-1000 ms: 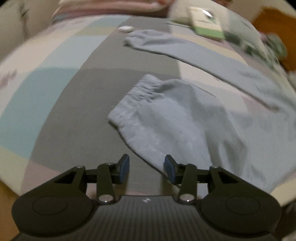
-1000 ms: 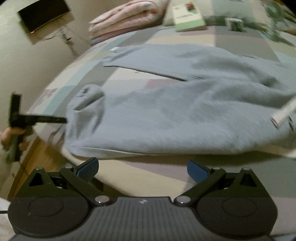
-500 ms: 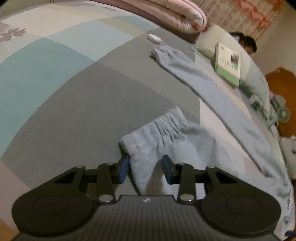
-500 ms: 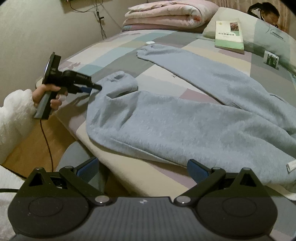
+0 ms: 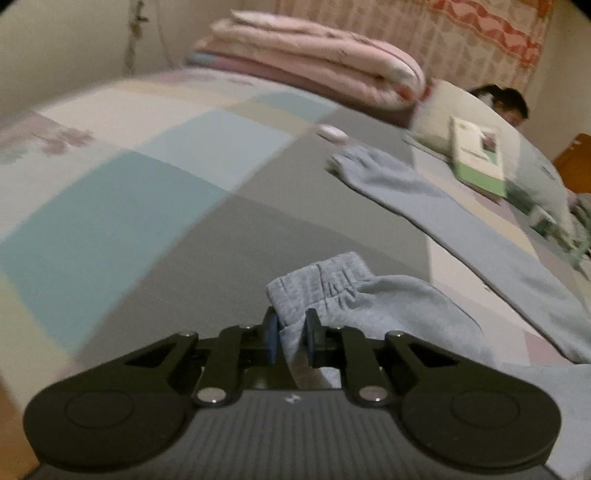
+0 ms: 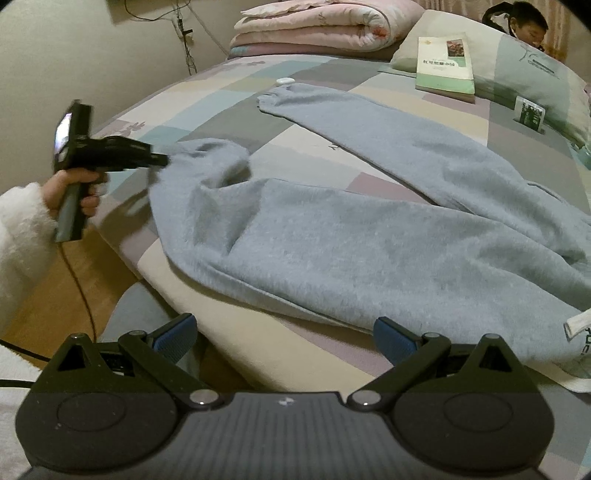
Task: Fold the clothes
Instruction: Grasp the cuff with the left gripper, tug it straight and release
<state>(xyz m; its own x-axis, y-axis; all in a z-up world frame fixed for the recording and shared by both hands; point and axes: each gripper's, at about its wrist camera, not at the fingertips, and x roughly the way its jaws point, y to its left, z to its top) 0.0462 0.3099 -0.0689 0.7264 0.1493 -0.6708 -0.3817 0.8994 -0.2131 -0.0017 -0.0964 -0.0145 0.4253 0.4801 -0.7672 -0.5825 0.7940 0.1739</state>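
Light blue fleece trousers (image 6: 351,229) lie spread across the patchwork bed, both legs running toward the left. My left gripper (image 5: 291,336) is shut on the elastic cuff (image 5: 317,291) of the near leg, the cloth pinched between its blue pads. From the right wrist view the same left gripper (image 6: 162,159) shows at the left, held by a hand in a white fluffy sleeve, biting the cuff. The far leg (image 5: 436,206) stretches flat toward the pillows. My right gripper (image 6: 284,339) hovers open above the bed's near edge, with nothing between its fingers.
A folded pink quilt (image 6: 325,22) lies at the head of the bed. A green and white book (image 6: 447,64) rests on a pillow (image 6: 535,74), and a person lies behind it. A small white object (image 6: 285,80) sits by the far cuff. Wooden floor (image 6: 48,295) lies left of the bed.
My left gripper came in on the near leg's cuff and closed on it. The right gripper stayed open and shifted a little along the bed's edge.
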